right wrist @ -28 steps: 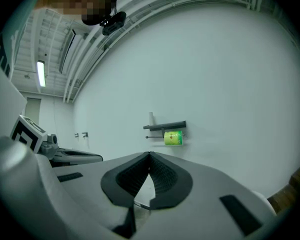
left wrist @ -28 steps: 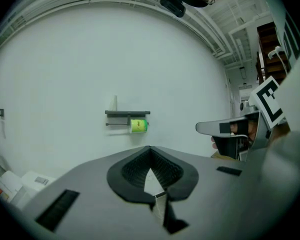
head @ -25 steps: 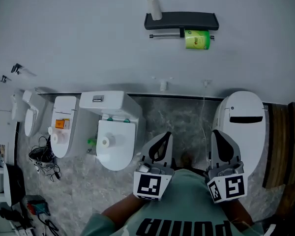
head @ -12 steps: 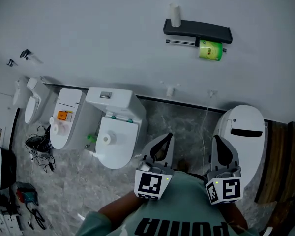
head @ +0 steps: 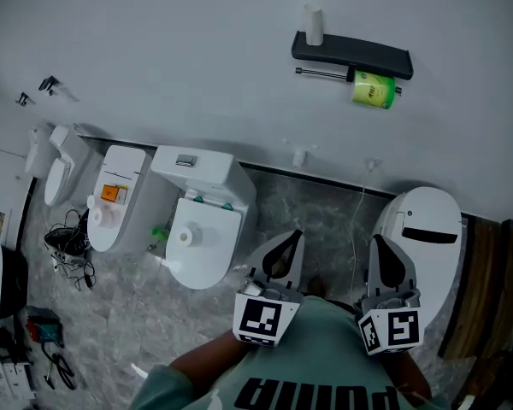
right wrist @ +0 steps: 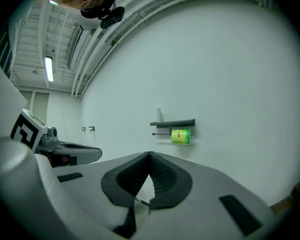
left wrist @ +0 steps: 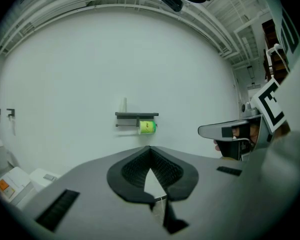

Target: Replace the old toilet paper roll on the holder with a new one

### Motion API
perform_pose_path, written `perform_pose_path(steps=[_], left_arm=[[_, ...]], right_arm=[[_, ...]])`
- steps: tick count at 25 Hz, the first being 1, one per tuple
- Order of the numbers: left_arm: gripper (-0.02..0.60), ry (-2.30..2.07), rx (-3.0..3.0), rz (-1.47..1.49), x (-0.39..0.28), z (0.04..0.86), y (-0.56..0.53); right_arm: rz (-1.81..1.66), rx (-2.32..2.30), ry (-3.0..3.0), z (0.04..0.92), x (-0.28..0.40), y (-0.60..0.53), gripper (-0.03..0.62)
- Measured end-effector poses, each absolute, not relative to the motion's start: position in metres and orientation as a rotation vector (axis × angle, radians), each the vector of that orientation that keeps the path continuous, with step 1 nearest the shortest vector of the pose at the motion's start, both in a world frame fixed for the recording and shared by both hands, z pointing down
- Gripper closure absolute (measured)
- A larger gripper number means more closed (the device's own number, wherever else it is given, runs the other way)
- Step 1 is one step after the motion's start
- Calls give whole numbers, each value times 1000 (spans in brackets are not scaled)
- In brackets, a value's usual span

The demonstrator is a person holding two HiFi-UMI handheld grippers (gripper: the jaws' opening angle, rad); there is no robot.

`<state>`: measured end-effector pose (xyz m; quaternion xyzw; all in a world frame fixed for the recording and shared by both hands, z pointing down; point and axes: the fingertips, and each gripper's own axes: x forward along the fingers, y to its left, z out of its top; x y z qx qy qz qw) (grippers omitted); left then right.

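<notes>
A black wall holder [head: 352, 52] carries a green-wrapped roll [head: 373, 90] on its rod, right of centre. A pale tube [head: 313, 24] stands upright on the holder's left end. A white paper roll [head: 185, 237] lies on the lid of the middle toilet [head: 207, 186]. Both grippers are held close to the person's chest, far from the wall. The left gripper [head: 278, 259] is shut and empty, and so is the right gripper [head: 388, 263]. Both gripper views look over shut jaws at the holder [left wrist: 136, 115] [right wrist: 173, 123] and the green roll [left wrist: 147, 127] [right wrist: 180, 136].
Two more white fixtures [head: 111, 207] stand left of the toilet along the wall. A rounded white unit [head: 425, 229] sits at the right, beside a dark wooden panel [head: 487, 289]. Cables and small items [head: 68, 259] lie on the marble floor at the left.
The head view has swung, so the holder and toilets sit further right and slightly higher or lower in frame. Both grippers stay shut and keep their places.
</notes>
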<state>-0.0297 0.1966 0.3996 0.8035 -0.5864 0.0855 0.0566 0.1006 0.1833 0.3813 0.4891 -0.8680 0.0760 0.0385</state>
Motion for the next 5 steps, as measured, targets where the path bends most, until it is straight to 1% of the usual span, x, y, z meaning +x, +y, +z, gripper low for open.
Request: perform_pose_path(steps=[5], left_arm=[[578, -1779, 2440, 257, -23, 398, 191]], right_arm=[[235, 1494, -2660, 381, 107, 179, 586]])
